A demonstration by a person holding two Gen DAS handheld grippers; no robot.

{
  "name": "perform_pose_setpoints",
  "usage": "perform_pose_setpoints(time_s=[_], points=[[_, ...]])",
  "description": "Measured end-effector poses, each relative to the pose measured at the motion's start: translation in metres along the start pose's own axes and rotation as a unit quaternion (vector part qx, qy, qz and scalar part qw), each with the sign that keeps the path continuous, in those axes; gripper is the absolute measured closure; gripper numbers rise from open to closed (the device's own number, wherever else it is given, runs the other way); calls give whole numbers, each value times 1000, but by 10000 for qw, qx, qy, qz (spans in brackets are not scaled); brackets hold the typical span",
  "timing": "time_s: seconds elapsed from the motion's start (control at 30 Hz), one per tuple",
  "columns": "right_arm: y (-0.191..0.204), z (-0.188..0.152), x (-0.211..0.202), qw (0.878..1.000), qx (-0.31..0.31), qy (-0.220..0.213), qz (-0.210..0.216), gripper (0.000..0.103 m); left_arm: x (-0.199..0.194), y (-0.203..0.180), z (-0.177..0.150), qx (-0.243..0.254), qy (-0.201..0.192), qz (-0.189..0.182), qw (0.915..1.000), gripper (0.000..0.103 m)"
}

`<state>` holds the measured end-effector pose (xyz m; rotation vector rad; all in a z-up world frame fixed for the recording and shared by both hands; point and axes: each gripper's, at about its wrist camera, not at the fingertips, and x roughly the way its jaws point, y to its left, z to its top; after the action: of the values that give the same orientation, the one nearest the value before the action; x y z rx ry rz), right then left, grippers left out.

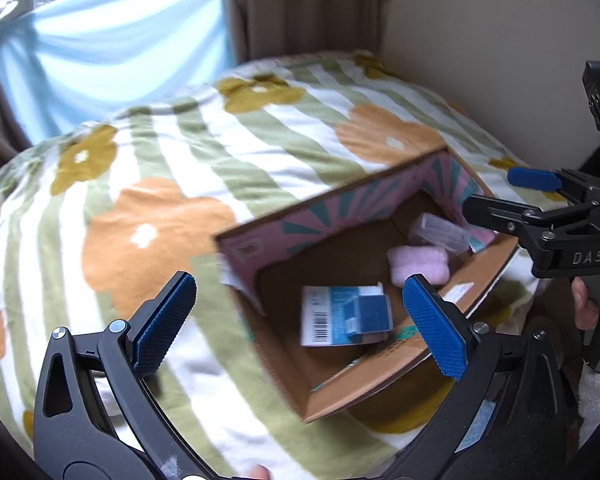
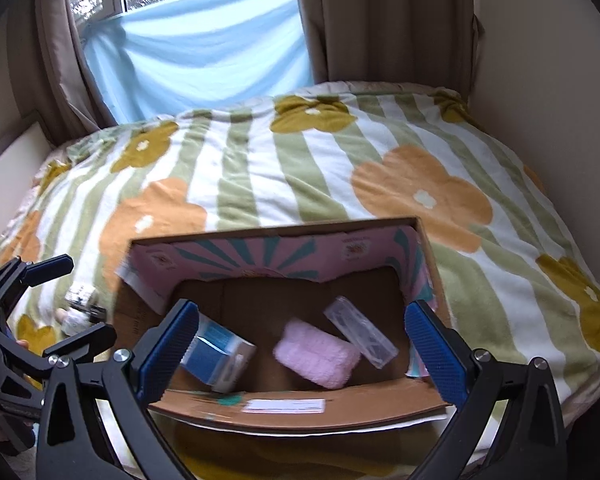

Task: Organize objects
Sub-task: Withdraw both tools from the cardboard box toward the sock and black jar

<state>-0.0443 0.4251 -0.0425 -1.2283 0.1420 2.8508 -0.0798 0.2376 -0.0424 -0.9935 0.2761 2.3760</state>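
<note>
An open cardboard box (image 1: 380, 390) (image 2: 300, 414) with a pink and teal lining sits on the bed. Inside lie a blue and white packet (image 1: 342, 314) (image 2: 220, 356), a pink fluffy roll (image 1: 418, 264) (image 2: 318, 354) and a clear plastic case (image 1: 440, 232) (image 2: 360, 332). My left gripper (image 1: 300, 324) is open and empty, above the box's near left side. My right gripper (image 2: 302, 350) is open and empty over the box's near edge; it also shows in the left wrist view (image 1: 496, 192). The left gripper shows at the left of the right wrist view (image 2: 84, 296).
The bed carries a striped blanket (image 2: 300, 168) with orange and mustard flowers. A small white item (image 2: 80, 304) lies on it left of the box. A wall (image 1: 500, 40) stands at the right; a window with a blue cloth (image 2: 204, 48) and brown curtains stands behind.
</note>
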Motion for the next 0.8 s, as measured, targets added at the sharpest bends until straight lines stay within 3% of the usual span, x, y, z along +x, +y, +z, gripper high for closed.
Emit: perform_pose_setpoints(time_s=[0.23, 0.47, 0.63, 0.8], points=[[53, 19, -29, 9975, -281, -353, 536, 0, -50, 44, -7, -202, -281, 433, 9985, 0], [129, 28, -34, 9878, -803, -487, 1239, 0, -89, 103, -33, -407, -284, 896, 9947, 0], [180, 23, -17, 9808, -1058, -296, 1610, 0, -100, 145, -62, -504, -184, 1090, 9926, 0], [224, 8, 15, 9765, -1104, 83, 1848, 0, -85, 179, -98, -652, 33, 1048, 9923, 0]])
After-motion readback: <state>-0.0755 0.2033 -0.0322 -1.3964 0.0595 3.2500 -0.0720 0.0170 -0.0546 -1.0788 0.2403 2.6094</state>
